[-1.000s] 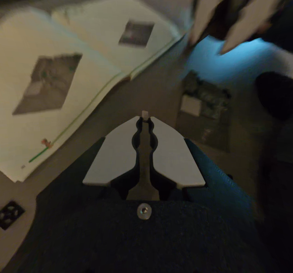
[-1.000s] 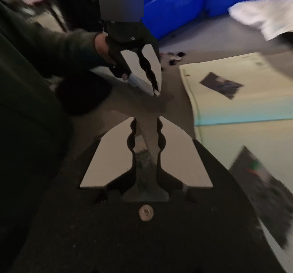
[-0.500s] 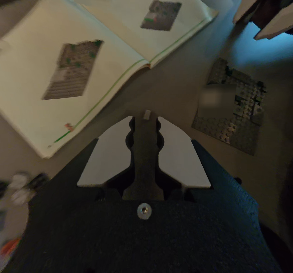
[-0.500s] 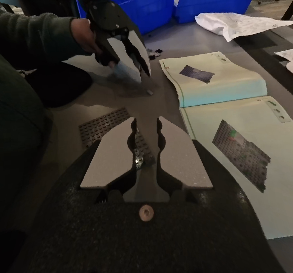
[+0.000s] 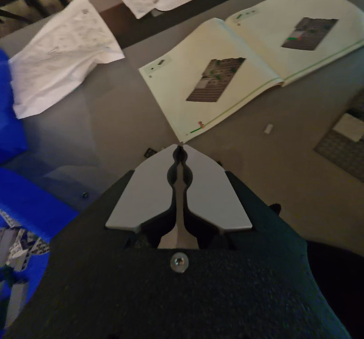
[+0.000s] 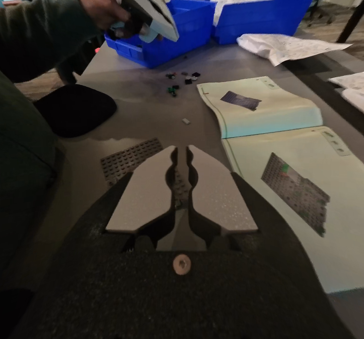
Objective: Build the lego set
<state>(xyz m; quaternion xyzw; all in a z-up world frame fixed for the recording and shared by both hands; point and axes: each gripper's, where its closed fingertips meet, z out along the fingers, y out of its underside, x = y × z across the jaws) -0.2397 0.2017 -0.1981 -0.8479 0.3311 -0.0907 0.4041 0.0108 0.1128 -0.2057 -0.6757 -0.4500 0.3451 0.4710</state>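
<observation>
Left gripper: jaws closed, empty, raised near the blue bin. Right gripper: narrowly parted, empty, above the grey baseplate. Small grey tile lies loose at 12 o'clock from the baseplate; step judged part-fetching, next a fresh pick.

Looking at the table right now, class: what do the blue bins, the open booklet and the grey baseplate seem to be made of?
Blue bins: probably moulded plastic, given the smooth, even colour and rigid walls.
Open booklet: paper, matte; its pages curve at the spine.
Grey baseplate: likely hard plastic, with regular rows of studs and a dull finish in this dim light.
</observation>
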